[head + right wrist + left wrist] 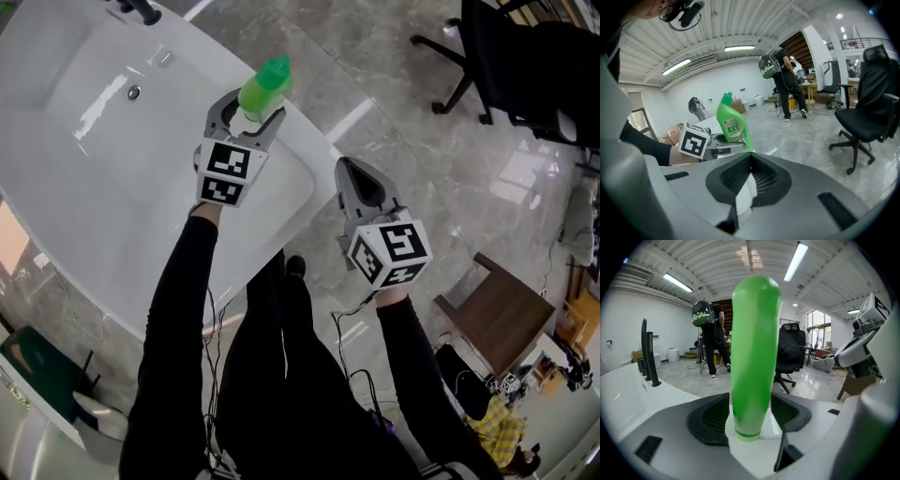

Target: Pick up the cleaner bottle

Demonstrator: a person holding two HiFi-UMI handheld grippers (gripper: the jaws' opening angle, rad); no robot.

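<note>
A big room is seen, with white walls and a white ribbed ceiling. Long strip lights (797,261) are fixed to the ceiling. The floor (394,84) is made of grey shiny stone, and light is thrown back from it. A large white sink (94,187) with smooth, rounded edges is seen from above. A dark tap (141,9) is set at its far end. A black office chair (525,47) on wheels is parked well apart from the sink. A small brown wooden table (502,314) is placed near the right edge of the head view. A person in dark clothes (785,79) is seen far back in the room.

The left gripper (248,111) is held over the near rim of the sink. Its fingers (710,416) are made of grey plastic with black ridged pads, and they are clamped on the cleaner bottle (264,86). The bottle is made of bright green smooth plastic, with a rounded body and a narrow bent neck. It is gripped low on its body and held upright at the sink's edge. A label is stuck on its front.

The right gripper (345,164) is held over the floor, just beside the sink. Its fingers are pressed together, and nothing is held between them.
</note>
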